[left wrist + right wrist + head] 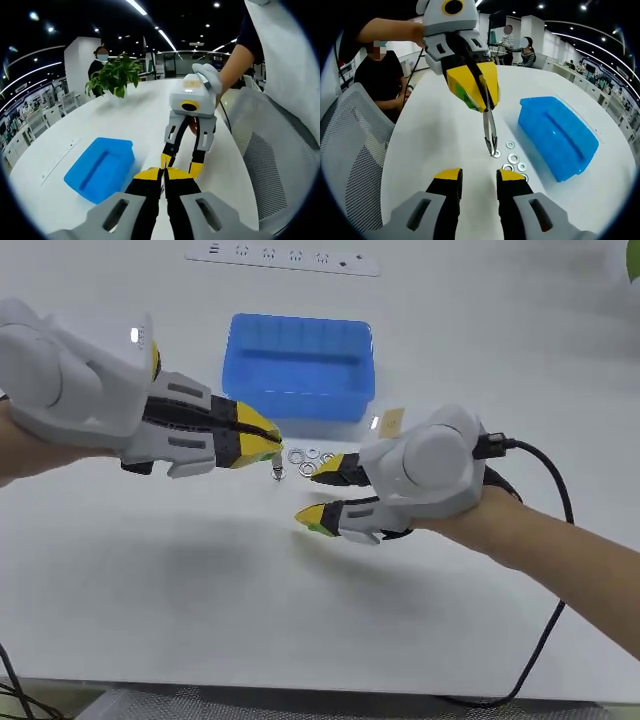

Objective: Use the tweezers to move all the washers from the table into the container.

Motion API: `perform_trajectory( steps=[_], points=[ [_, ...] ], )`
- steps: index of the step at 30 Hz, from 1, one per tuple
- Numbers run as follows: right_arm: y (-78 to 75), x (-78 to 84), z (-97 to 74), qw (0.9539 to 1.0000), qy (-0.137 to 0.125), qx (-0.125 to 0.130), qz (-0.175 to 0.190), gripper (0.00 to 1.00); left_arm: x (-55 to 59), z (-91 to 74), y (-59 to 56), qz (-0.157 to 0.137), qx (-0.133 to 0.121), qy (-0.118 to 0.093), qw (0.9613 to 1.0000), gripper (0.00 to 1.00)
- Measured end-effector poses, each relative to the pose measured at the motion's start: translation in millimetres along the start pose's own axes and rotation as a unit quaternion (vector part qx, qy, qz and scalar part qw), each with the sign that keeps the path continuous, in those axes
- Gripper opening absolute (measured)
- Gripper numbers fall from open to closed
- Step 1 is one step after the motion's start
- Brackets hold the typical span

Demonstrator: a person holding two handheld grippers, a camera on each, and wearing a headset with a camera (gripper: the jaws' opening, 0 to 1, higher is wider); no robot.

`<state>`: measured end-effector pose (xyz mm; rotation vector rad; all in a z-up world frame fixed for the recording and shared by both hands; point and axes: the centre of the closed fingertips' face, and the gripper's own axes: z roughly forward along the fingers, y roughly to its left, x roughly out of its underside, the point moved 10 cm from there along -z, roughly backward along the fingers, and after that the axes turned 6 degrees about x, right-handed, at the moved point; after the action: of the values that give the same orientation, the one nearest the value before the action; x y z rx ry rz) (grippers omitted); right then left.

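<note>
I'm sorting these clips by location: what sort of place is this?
Probably a large open-plan office: a long white table, a grey mesh office chair, a leafy green plant, and rows of ceiling strip lights.

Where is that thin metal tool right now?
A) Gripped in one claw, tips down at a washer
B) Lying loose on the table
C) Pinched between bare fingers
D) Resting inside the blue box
A: the left claw is shut on the tweezers, and their tips are down at a washer on the table, beside the blue container.
</note>
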<state>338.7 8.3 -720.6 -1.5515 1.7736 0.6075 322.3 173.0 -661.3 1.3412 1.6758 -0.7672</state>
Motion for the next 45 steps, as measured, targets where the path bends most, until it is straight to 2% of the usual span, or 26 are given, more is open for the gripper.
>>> perform_trajectory(
  steps=[3,8,11,13,15,18,22,25,28,30,35,37,39,40,45],
  points=[
    [-3.8,-6.1,5.0,1.0,-0.005,-0.004,-0.001,0.29,-0.1,-1.1,4.4,-0.008,0.002,0.001,1.0,0.06],
    [-9.7,-15.5,12.4,0.9998,-0.013,-0.009,-0.01,0.29,-2.7,-0.1,7.6,-0.005,0.017,0.012,0.9998,0.06],
    [-14.8,-24.7,15.9,0.9992,-0.03,-0.008,-0.026,0.26,-3.1,1.1,9.4,-0.01,0.021,0.012,0.9997,0.06],
    [-16.0,-27.7,17.8,0.9991,-0.035,-0.019,-0.014,0.25,-4.0,2.3,9.2,-0.008,0.024,0.013,0.9996,0.06],
    [-17.1,-29.9,20.1,0.9986,-0.041,-0.029,-0.019,0.24,-4.8,3.3,9.0,-0.006,0.026,0.015,0.9995,0.06],
    [-18.4,-30.7,24.1,0.998,-0.031,-0.045,-0.031,0.18,-5.5,3.7,10.1,-0.003,0.025,0.019,0.9995,0.06],
    [-21.9,-31.4,25.6,0.9981,-0.026,-0.047,-0.03,0.14,-6.0,4.4,10.5,-0.003,0.028,0.022,0.9994,0.06],
    [-23.1,-31.9,28.4,0.9973,-0.023,-0.053,-0.046,0.13,-6.0,5.0,11.6,-0.007,0.03,0.022,0.9993,0.06],
    [-22.3,-33.6,31.1,0.9954,-0.013,-0.056,-0.078,0.12,-5.6,4.7,12.7,-0.008,0.034,0.022,0.9991,0.06],
    [-23.2,-35.5,31.0,0.9955,-0.009,-0.058,-0.075,0.11,-5.1,3.9,14.3,-0.009,0.033,0.023,0.9992,0.06],
    [-24.7,-36.7,30.3,0.9941,-0.005,-0.064,-0.087,0.1,-8.9,5.7,17.4,0.006,0.036,0.043,0.9984,0.06],
    [-24.9,-36.5,29.8,0.9939,-0.007,-0.064,-0.089,0.1,-9.5,6.4,18.6,0.001,0.035,0.045,0.9984,0.06],
    [-25.5,-36.7,29.5,0.9945,-0.009,-0.062,-0.085,0.1,-9.8,7.5,19.1,0.006,0.021,0.046,0.9987,0.07],
    [-25.1,-36.6,29.3,0.9941,-0.009,-0.065,-0.086,0.1,-8.7,7.7,18.0,-0.006,0.022,0.048,0.9986,0.07],
    [-24.4,-37.6,29.5,0.9942,-0.008,-0.062,-0.087,0.1,-6.6,6.8,15.8,0.0,0.023,0.058,0.998,0.16]
  ],
)
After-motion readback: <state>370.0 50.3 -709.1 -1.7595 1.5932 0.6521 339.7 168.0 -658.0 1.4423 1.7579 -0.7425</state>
